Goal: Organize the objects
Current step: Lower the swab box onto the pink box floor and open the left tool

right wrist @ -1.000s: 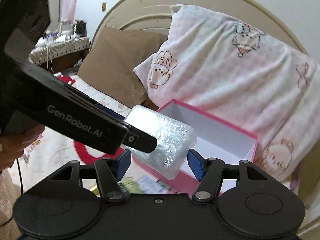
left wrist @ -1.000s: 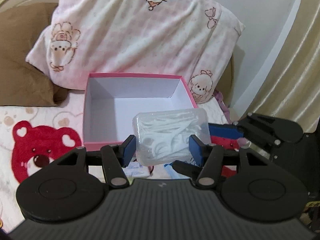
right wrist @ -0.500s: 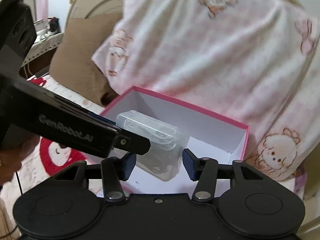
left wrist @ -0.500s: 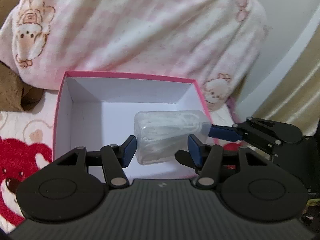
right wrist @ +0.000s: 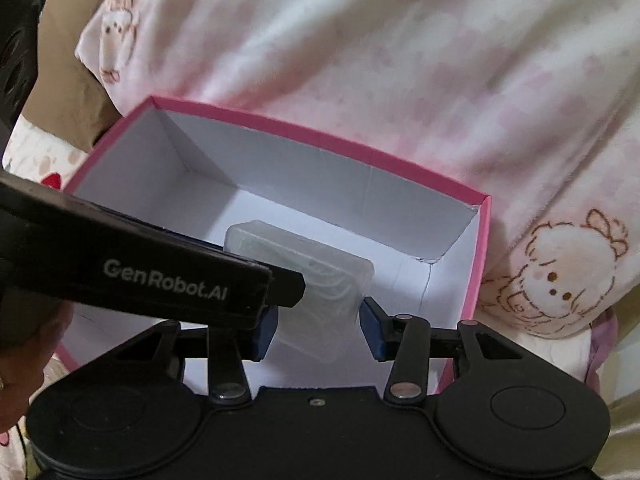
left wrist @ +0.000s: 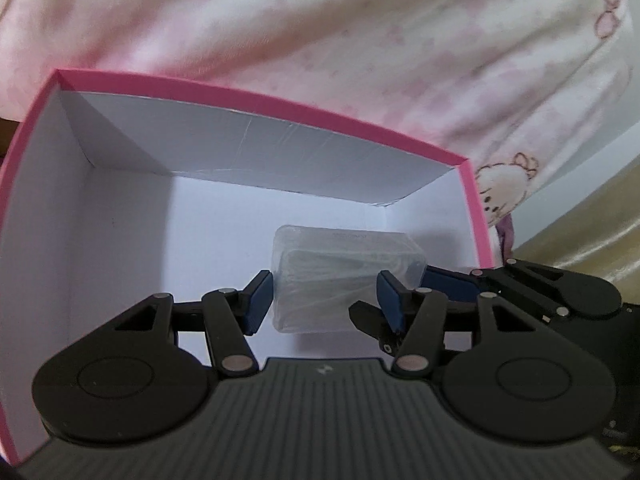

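A clear plastic box (left wrist: 344, 264) of white floss picks hangs low inside the pink box (left wrist: 280, 100), close to its white floor and right wall. My left gripper (left wrist: 326, 304) is shut on it, a blue pad on each side. In the right wrist view the same clear box (right wrist: 304, 264) sits between the blue pads of my right gripper (right wrist: 320, 330), whose jaws are closing and now meet its sides. The left gripper's black finger (right wrist: 160, 276) crosses in front from the left. The pink box rim (right wrist: 320, 136) surrounds both grippers.
A pink-and-white pillow (left wrist: 360, 40) with cartoon prints leans right behind the pink box. A brown pillow (right wrist: 68, 80) lies at the far left and a golden curtain (left wrist: 580, 220) hangs at the right. A person's hand (right wrist: 24, 340) holds the left gripper.
Both grippers moved forward and down, carrying the clear box from above the pink box's front edge to deep inside it. The right gripper's jaws narrowed onto the clear box.
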Action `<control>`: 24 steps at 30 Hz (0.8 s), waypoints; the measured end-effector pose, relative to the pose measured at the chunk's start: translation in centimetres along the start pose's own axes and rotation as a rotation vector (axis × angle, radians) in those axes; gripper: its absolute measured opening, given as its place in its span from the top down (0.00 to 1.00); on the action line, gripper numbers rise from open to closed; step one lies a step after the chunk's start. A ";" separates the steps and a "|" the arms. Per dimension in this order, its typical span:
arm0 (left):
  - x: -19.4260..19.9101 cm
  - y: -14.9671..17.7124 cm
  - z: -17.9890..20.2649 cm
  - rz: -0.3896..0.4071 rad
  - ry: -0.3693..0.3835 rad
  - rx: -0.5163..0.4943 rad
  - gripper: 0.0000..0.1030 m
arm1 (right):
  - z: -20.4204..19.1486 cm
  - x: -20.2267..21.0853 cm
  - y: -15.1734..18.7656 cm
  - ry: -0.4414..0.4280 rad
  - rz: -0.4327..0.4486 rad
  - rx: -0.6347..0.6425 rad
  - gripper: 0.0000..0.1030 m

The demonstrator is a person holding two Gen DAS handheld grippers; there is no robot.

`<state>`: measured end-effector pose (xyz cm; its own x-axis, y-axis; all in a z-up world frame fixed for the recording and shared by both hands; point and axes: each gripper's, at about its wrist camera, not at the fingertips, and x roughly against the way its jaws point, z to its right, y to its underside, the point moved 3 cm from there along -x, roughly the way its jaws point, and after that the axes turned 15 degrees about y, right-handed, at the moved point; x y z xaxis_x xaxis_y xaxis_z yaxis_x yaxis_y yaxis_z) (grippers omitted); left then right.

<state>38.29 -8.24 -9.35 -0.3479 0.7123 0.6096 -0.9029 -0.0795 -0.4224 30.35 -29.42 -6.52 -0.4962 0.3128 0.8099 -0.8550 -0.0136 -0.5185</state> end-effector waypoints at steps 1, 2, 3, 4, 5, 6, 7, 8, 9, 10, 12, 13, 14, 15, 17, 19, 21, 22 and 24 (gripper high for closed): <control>-0.2 -0.1 -0.2 -0.002 -0.002 0.005 0.46 | -0.1 -0.2 0.0 0.002 -0.009 0.002 0.51; -0.4 -0.2 -0.3 -0.003 -0.003 0.007 0.46 | -0.2 -0.4 0.0 0.005 -0.013 0.009 0.51; -0.4 -0.3 -0.4 -0.005 -0.004 0.013 0.46 | -0.4 -0.4 0.0 0.011 -0.011 0.025 0.51; -0.4 -0.3 -0.4 -0.009 -0.005 0.015 0.46 | -0.6 -0.5 0.0 0.015 -0.009 0.035 0.51; -0.6 -0.5 -0.5 -0.012 -0.011 0.010 0.46 | -0.7 -0.7 -0.1 0.014 -0.012 0.042 0.51; -0.6 -0.5 -0.5 -0.013 -0.018 0.002 0.46 | -0.8 -0.9 0.0 0.010 -0.021 0.046 0.51; -0.8 -0.5 -0.7 -0.016 -0.025 -0.003 0.46 | -0.8 -1.3 -0.3 0.008 -0.029 0.050 0.51; -1.0 -0.6 -0.8 -0.022 -0.028 0.000 0.47 | -0.8 -1.6 -0.3 0.011 -0.035 0.058 0.51; -1.3 -0.6 -0.9 -0.027 -0.030 0.007 0.47 | -0.9 -1.9 -0.3 0.015 -0.038 0.068 0.52; -1.5 -0.7 -1.1 -0.030 -0.032 0.009 0.47 | -0.8 -2.3 -0.4 0.017 -0.040 0.074 0.52; -1.9 -0.8 -1.3 -0.032 -0.044 0.005 0.48 | -0.8 -2.8 -0.4 0.016 -0.047 0.079 0.56; -2.1 -0.9 -1.3 -0.033 -0.051 0.001 0.48 | -0.7 -3.0 -0.5 0.017 -0.049 0.078 0.57; -2.2 -0.9 -1.3 -0.033 -0.056 -0.003 0.49 | -0.6 -3.2 -0.5 0.018 -0.051 0.078 0.57; -2.3 -1.0 -1.3 -0.030 -0.060 -0.006 0.49 | -0.6 -3.3 -0.5 0.018 -0.050 0.076 0.57; -2.4 -1.4 -1.3 -0.027 -0.067 -0.007 0.49 | -0.5 -3.3 -0.6 0.017 -0.045 0.076 0.58; -2.5 -1.7 -1.4 -0.022 -0.072 0.000 0.51 | -0.5 -3.3 -0.7 0.027 -0.036 0.078 0.60; -2.5 -2.0 -1.4 -0.016 -0.080 -0.002 0.53 | -0.3 -3.4 -0.7 0.038 -0.028 0.071 0.66; -2.5 -2.1 -1.4 -0.013 -0.084 0.001 0.53 | -0.1 -3.4 -0.7 0.041 -0.026 0.061 0.68; -2.5 -2.1 -1.4 -0.004 -0.090 0.002 0.54 | 0.2 -3.3 -0.7 0.039 -0.023 0.036 0.72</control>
<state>41.41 -8.84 -10.92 -0.3654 0.6467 0.6695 -0.9049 -0.0782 -0.4183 32.52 -30.67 -8.77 -0.4710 0.3501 0.8097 -0.8712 -0.0402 -0.4894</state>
